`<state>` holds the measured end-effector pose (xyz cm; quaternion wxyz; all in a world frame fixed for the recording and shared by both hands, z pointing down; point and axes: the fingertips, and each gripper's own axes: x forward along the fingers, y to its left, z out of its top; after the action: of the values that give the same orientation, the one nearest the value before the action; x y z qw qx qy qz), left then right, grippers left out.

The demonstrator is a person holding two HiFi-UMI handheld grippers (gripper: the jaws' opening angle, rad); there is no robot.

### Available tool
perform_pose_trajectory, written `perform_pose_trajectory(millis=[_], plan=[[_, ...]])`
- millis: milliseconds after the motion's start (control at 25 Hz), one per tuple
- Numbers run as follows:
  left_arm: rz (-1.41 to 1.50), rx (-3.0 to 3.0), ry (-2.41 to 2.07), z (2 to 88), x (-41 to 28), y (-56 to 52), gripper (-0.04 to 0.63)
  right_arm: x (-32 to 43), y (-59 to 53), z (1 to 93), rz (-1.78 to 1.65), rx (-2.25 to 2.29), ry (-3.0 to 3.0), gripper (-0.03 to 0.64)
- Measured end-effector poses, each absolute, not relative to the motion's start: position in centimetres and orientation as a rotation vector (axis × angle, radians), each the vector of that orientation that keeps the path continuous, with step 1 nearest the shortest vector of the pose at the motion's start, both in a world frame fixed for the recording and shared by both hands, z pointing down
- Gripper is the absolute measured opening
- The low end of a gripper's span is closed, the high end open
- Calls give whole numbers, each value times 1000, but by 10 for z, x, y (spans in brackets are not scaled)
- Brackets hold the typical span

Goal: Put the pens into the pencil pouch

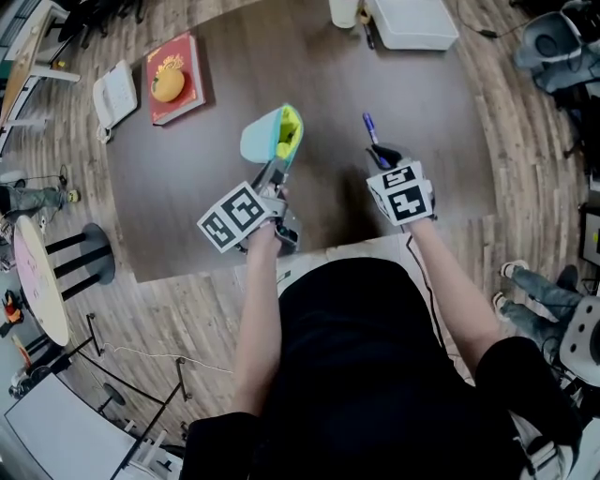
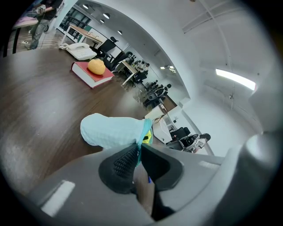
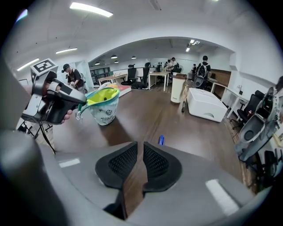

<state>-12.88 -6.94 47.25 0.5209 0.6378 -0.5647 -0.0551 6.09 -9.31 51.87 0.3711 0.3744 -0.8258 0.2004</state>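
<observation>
A light blue pencil pouch (image 1: 267,134) with a yellow-green lining stands on the dark table (image 1: 187,187), its mouth facing right. My left gripper (image 1: 273,176) is shut on the pouch's rim; in the left gripper view the teal zipper edge (image 2: 142,137) runs down between the pads of the left gripper (image 2: 138,154). A blue pen (image 1: 369,127) lies on the table just beyond my right gripper (image 1: 384,156). In the right gripper view only the pen's blue end (image 3: 161,140) shows above the jaws. The right gripper (image 3: 140,155) is open by a narrow gap, with bare table showing through it.
A red book (image 1: 178,89) with an orange round thing (image 1: 169,84) on it lies far left, next to a white desk phone (image 1: 114,94). A white box (image 1: 412,21) and a cup (image 1: 344,11) stand at the far edge. The near table edge runs under my hands.
</observation>
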Motion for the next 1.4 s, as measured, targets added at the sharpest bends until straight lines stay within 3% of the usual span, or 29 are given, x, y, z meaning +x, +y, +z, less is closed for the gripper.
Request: perform_pose_trajectory(millis=[1400], plan=[[-127,1516,-1350,476,-132,-71,23,103,-91,611,584,985,-1957,64]])
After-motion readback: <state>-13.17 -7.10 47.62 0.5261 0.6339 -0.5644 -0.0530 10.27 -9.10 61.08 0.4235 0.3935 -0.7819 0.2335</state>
